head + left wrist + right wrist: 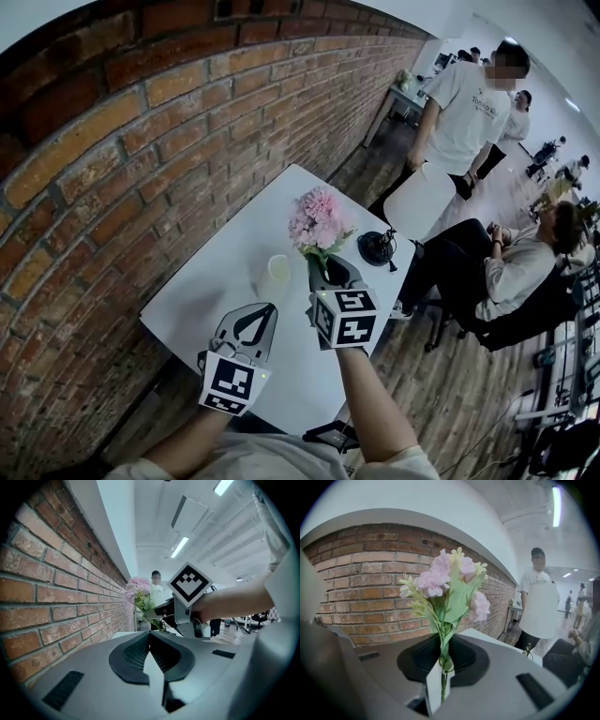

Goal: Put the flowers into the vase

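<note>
Left gripper (254, 317), jaws together, empty (over the white table (211, 281)); right gripper (322, 266), jaws pinched on stems of the pink flowers (317, 220), beside the pale vase (278, 273).

Brick wall (141, 141) runs along my left, with the white table (216, 281) next to it. A small black gadget (378, 248) sits by the table's far right edge, no idea what it is. Past that there's a white chair (419, 202), a person standing in a white tee (464, 112), and another person sitting (511, 267). Wood floor (450, 375) underneath.
</note>
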Demonstrator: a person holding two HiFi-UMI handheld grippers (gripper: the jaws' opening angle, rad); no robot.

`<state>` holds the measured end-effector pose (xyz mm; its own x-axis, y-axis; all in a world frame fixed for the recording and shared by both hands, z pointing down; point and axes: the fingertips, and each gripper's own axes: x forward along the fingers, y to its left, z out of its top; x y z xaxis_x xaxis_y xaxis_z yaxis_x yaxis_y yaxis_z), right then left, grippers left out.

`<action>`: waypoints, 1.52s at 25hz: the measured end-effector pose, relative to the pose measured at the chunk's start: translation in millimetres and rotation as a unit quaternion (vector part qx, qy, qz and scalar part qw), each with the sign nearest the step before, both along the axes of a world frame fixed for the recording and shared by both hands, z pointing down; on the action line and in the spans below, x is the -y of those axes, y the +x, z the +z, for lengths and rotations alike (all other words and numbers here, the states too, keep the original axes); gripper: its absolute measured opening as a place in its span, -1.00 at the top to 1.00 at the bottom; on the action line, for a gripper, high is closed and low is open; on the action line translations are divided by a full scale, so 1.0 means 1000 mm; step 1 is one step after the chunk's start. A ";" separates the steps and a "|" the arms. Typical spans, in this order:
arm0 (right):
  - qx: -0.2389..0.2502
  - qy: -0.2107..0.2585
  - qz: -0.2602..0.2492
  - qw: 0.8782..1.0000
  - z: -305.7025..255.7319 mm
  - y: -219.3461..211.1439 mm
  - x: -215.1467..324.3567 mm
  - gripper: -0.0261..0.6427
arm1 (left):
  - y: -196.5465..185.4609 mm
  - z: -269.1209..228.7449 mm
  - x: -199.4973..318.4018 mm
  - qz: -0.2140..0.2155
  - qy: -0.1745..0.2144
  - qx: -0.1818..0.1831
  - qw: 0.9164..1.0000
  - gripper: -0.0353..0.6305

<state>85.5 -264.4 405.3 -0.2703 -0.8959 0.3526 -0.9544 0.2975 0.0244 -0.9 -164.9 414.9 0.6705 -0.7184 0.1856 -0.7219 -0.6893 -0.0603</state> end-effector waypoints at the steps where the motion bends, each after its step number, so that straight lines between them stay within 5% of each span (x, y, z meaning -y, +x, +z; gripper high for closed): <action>1: 0.006 0.006 0.001 1.000 -0.003 -0.001 -0.001 0.76 | -0.001 0.000 -0.001 0.000 0.001 0.000 1.000 0.87; 38: 0.083 0.217 -0.005 0.973 -0.082 -0.047 0.003 0.76 | -0.054 0.005 0.013 -0.035 -0.001 -0.006 0.999 0.87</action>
